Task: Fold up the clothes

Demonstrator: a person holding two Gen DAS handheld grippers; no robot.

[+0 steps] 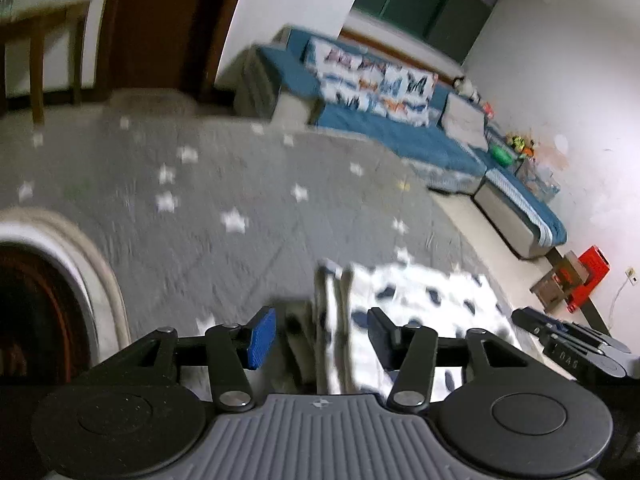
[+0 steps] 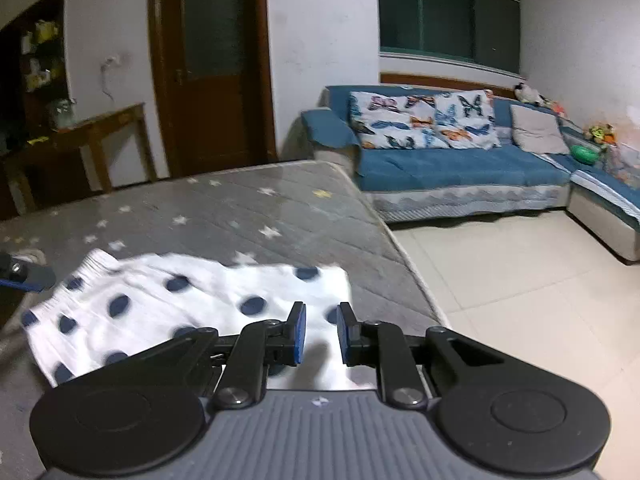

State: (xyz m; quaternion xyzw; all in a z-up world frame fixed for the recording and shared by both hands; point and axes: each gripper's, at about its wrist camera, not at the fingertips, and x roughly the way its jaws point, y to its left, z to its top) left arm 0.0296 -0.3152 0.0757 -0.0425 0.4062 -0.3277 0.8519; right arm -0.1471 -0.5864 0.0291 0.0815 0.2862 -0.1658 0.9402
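A grey mattress [image 2: 248, 216] printed with pale stars fills the foreground of both wrist views, its right edge running beside a cream tiled floor [image 2: 520, 280]. Past that floor a blue corner sofa [image 2: 460, 168] stands against the white wall, with butterfly-print cushions [image 2: 424, 124] on it. A dark wooden door [image 2: 212, 64] and a wooden side table [image 2: 100, 132] stand behind the mattress's far edge. On the mattress, close to its right edge and near end, lies the white garment with dark blue dots [image 2: 168, 300], spread flat, its gathered waistband toward the left. The left gripper [image 1: 322, 334] has its jaws moderately wide, with the garment's bunched edge showing between them but not pressed. The right gripper [image 2: 320, 334] hovers over the garment's right corner, jaws narrow with a clear gap, gripping nothing.
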